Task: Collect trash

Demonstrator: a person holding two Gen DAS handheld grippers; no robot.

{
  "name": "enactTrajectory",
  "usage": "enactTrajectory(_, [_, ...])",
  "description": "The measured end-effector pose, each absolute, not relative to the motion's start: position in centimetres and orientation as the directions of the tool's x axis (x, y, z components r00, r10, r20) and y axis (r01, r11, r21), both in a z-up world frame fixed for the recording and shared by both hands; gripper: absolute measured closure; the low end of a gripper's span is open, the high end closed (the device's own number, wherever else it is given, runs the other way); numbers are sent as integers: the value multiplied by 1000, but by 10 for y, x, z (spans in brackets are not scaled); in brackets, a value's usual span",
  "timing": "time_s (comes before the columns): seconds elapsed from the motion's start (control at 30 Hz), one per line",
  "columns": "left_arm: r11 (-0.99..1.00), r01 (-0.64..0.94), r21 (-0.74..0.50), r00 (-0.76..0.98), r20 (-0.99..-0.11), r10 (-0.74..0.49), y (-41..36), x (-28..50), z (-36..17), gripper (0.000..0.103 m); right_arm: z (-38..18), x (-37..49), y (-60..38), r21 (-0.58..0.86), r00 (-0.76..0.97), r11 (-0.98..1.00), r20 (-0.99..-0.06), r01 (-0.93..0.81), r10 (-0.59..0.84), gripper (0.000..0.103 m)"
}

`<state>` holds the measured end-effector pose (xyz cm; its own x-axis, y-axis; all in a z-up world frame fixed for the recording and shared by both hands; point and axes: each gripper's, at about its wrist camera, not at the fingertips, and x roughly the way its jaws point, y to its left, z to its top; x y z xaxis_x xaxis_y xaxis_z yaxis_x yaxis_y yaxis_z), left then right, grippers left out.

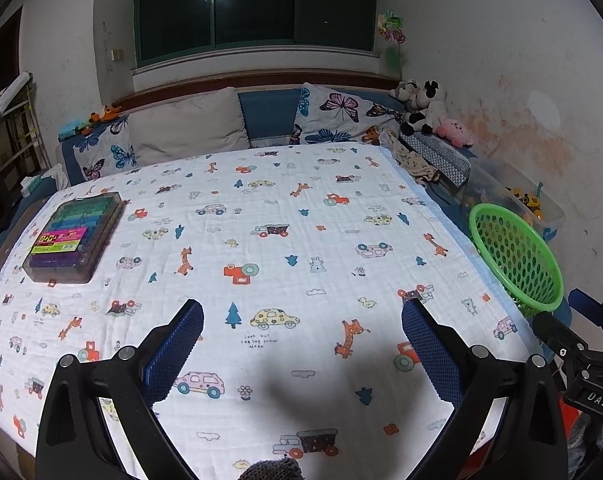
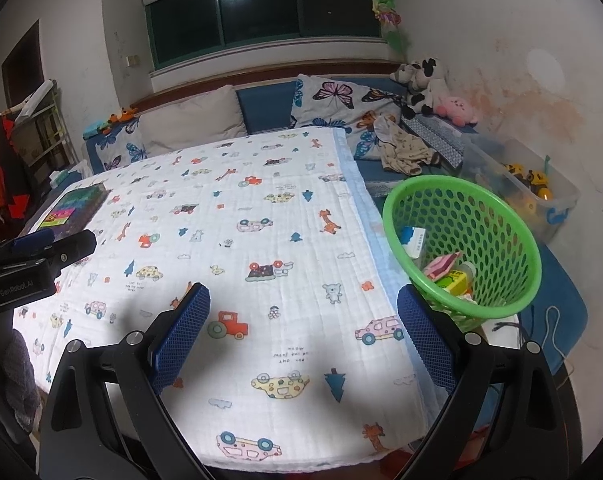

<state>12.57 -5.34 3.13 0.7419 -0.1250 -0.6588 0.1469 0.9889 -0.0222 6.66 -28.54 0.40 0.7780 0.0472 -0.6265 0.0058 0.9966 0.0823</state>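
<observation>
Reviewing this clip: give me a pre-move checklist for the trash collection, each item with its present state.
1. Left claw open and empty: ok.
2. Right claw open and empty: ok.
3. Green basket at the table's right edge, opening facing the claws: ok.
4. Trash already in the basket, including a yellow carton and a pink packet: ok.
5. Loose trash left on the patterned cloth: none visible; ok.
6. Marker case at the far left counts as trash: cannot tell.
</observation>
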Motion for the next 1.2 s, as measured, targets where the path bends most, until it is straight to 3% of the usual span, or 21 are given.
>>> enactTrajectory(1.2, [989, 150, -16, 738, -664, -123, -57, 126, 28, 7, 4, 67, -285, 91, 779, 996, -624, -1, 59, 9])
